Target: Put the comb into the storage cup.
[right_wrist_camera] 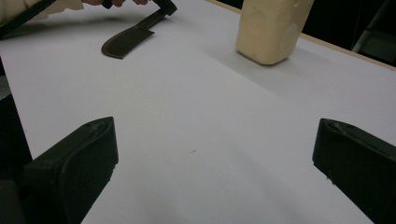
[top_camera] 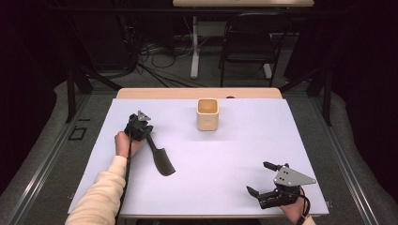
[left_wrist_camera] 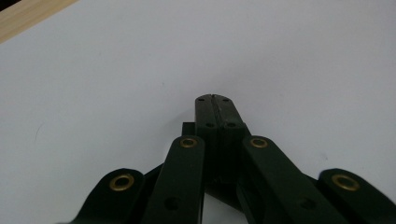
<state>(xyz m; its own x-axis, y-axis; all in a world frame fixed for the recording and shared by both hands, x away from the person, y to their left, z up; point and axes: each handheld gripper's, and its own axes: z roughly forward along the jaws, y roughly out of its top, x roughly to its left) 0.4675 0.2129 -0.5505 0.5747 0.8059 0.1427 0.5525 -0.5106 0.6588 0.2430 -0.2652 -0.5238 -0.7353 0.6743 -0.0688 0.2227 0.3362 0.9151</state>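
Left hand-held gripper (top_camera: 142,127): jaws clamped on the handle of one black spatula (top_camera: 160,161), near the bench's (top_camera: 234,154) left edge; blade points toward the near edge.
Right hand-held gripper (top_camera: 258,179): jaws spread, empty, near-right corner.
Cup (top_camera: 207,114): one, near the far edge.

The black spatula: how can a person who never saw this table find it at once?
Look at the white table, left half. Beside the left claw lies the black spatula, its handle at the claw. It is flat and dark; the other object, a beige cup, stands upright.

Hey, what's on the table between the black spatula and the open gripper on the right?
Nothing: the high view shows bare white tabletop between the black spatula and the right gripper; the right gripper view agrees.
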